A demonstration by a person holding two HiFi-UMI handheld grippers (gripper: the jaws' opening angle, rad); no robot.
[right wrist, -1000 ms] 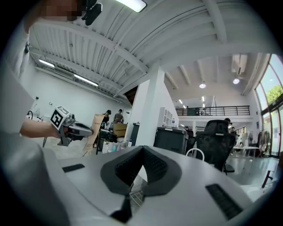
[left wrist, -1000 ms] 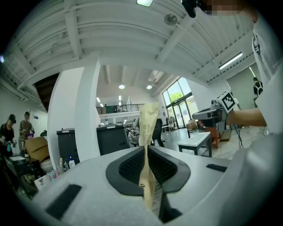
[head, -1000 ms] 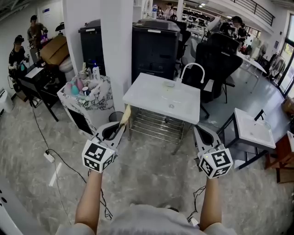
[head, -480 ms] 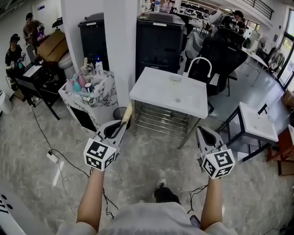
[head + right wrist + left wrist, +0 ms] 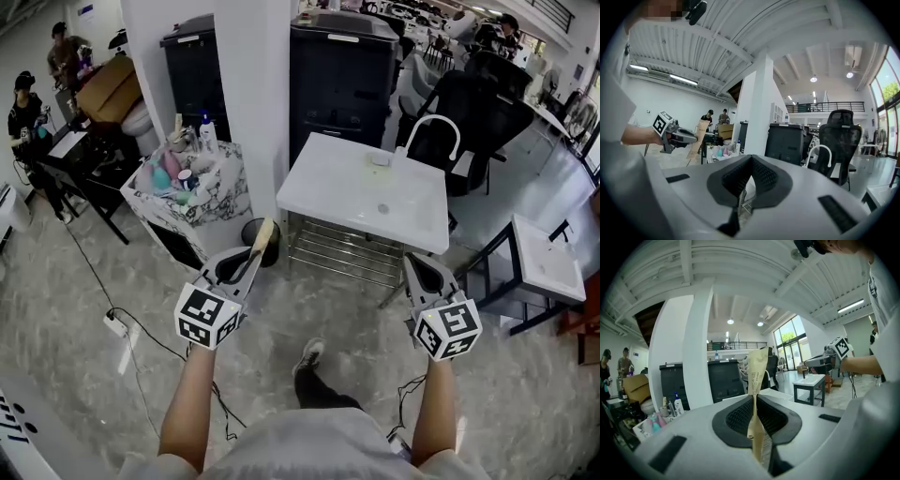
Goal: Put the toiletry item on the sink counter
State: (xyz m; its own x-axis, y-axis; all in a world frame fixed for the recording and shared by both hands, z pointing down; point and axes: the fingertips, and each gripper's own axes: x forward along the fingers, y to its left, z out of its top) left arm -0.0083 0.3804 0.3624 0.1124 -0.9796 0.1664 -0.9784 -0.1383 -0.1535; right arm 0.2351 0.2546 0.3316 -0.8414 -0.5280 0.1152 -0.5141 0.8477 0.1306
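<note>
left claw (image 5: 251,262) clenched on a thin tan toiletry sachet (image 5: 262,238), pads pinching its lower part, the upper end sticking out past the tips. sachet held in the air over the floor (image 5: 281,328), just short of the near left corner of the white sink worktop (image 5: 349,192), not touching it. right claw (image 5: 416,265) closed, empty, below the worktop's near right corner.

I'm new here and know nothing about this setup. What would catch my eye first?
First, the two hand-held devices at the bottom of the head view: the left tool pinches a thin tan packet that sticks out past its tips, while the right tool is shut and empty. Just ahead stands a white sink counter with a curved white faucet, and left of it a marbled stand crowded with bottles.
</note>
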